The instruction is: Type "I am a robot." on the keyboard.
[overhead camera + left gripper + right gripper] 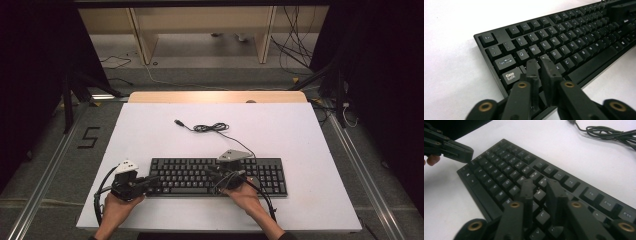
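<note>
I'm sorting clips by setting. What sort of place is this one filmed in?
Probably a lab recording rig, not an office: a white table holding just a black keyboard, dark tripod stands at its sides, and loose cables on the floor behind.

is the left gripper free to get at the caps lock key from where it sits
Probably yes: the left gripper, jaws nearly together with nothing between them, hovers over the keyboard just beside the Caps Lock key, and nothing lies between them.

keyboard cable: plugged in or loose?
Loose. The black keyboard's thin black cable lies coiled on the white table, its USB plug free.
</note>
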The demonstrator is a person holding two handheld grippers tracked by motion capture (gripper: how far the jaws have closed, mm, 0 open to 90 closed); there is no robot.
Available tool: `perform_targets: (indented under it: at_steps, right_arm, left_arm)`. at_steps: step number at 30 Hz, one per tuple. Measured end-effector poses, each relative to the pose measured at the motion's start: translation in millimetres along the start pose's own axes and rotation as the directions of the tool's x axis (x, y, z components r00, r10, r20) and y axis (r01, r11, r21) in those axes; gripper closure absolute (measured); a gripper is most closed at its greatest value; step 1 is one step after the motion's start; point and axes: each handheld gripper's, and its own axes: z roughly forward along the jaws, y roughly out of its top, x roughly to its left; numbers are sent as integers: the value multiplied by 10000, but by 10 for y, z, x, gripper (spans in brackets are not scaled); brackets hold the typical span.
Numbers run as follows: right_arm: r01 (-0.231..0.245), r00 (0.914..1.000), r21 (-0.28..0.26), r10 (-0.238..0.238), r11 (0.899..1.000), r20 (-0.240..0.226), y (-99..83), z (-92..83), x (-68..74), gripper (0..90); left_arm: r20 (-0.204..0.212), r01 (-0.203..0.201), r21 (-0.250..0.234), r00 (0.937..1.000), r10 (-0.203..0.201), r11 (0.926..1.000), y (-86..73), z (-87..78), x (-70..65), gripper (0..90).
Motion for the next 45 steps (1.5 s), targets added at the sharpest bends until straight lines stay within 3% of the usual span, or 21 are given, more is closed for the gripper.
perform_targets:
  at_steps: [6, 21, 45]
  right_arm:
    - [35, 10000, 170, -36, 9998, 28, 19, 110, 20, 900]
    - [3, 9994, 610, -24, 9981, 335, 28, 268, 19, 900]
    - [14, 9994, 916, -44, 9958, 330, 3, 363, 18, 900]
  left_arm:
    - [-96, 7, 192, 10000, -5, 9998, -4, 7, 18, 888]
    - [-223, -22, 599, 9997, 35, 9982, -17, 44, 51, 889]
    - [-223, 40, 943, 9998, -19, 9955, -31, 86, 62, 889]
